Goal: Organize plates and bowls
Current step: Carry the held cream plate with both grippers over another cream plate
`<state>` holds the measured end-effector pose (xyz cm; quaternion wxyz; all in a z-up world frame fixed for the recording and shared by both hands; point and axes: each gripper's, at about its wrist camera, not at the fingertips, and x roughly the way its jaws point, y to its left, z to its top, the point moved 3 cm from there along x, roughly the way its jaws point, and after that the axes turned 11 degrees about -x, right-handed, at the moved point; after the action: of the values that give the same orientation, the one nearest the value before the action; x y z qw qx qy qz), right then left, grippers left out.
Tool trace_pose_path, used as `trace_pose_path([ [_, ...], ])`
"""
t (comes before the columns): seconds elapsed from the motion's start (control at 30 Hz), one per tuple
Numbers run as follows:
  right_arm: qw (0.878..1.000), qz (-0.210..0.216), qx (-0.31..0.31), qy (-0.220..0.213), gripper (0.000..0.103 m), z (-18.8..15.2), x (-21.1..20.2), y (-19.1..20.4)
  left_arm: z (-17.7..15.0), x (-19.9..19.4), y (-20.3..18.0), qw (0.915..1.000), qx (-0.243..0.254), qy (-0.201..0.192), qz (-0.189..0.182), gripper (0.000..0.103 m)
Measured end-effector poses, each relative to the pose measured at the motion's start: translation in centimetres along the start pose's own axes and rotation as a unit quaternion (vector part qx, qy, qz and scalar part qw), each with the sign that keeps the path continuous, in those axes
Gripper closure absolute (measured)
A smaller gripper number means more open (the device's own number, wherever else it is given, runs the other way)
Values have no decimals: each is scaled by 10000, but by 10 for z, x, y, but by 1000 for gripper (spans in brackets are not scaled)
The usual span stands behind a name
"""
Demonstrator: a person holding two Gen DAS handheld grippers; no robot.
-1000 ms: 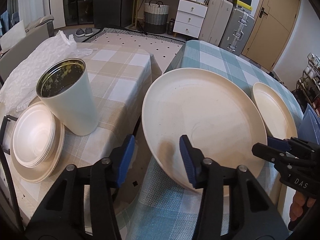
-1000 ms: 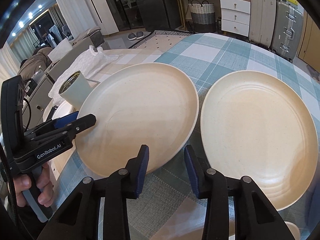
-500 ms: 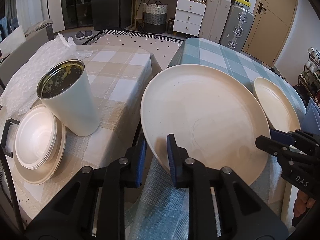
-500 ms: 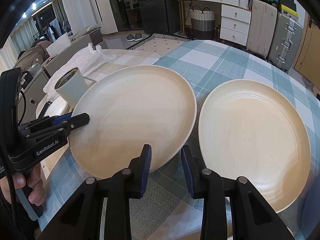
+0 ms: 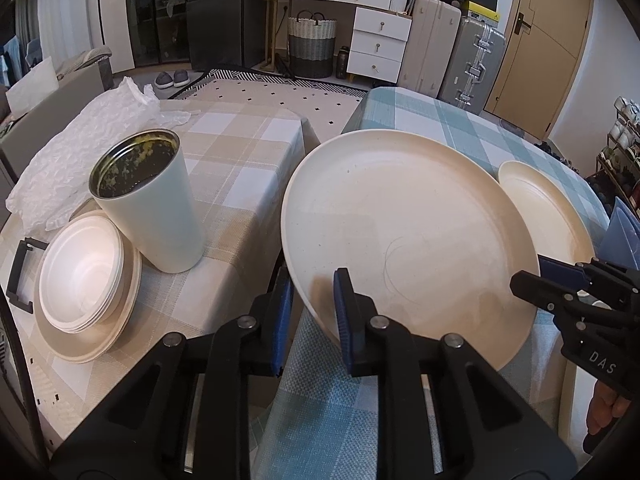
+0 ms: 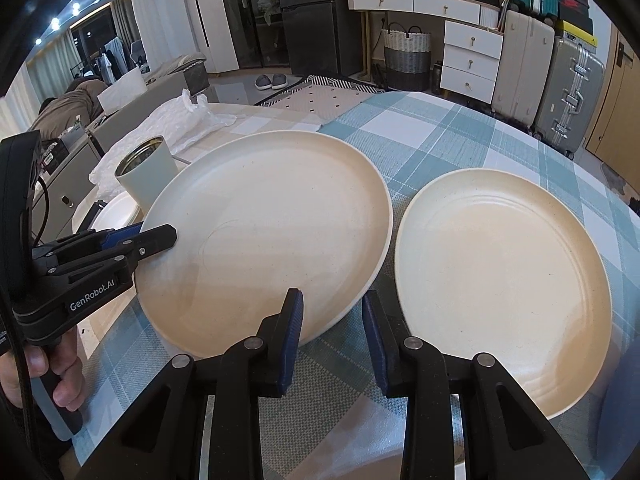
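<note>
Large round cream plate (image 5: 400,220) tilted, near rim raised off teal checked cloth, second cream plate (image 6: 500,272) flat beside it, white bowls (image 5: 80,268) stacked apart.

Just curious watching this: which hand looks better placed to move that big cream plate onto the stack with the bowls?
Probably left: the left gripper is shut on the big plate's rim beside the stack. The right gripper holds nothing.

blk plastic tongs (image 6: 332,336), blue pads (image 6: 291,328), silver screws, "genrobot.ai" mark.
</note>
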<state>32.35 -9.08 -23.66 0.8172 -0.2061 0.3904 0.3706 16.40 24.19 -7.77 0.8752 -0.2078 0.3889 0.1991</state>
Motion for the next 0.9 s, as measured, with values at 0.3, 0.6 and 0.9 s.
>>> trace_pose_path([
  [0.3, 9997, -52, -86, -244, 72, -3, -30, 7, -6, -33, -5, 9997, -18, -238, -63, 85],
  [0.6, 9989, -93, -102, -456, 72, -16, -63, 10, -16, -68, -20, 9990, 86, -425, -81, 85],
  [0.9, 9975, -197, -78, -676, 72, -36, -104, 10, -35, -111, -47, 9978, 220, -597, -168, 85],
])
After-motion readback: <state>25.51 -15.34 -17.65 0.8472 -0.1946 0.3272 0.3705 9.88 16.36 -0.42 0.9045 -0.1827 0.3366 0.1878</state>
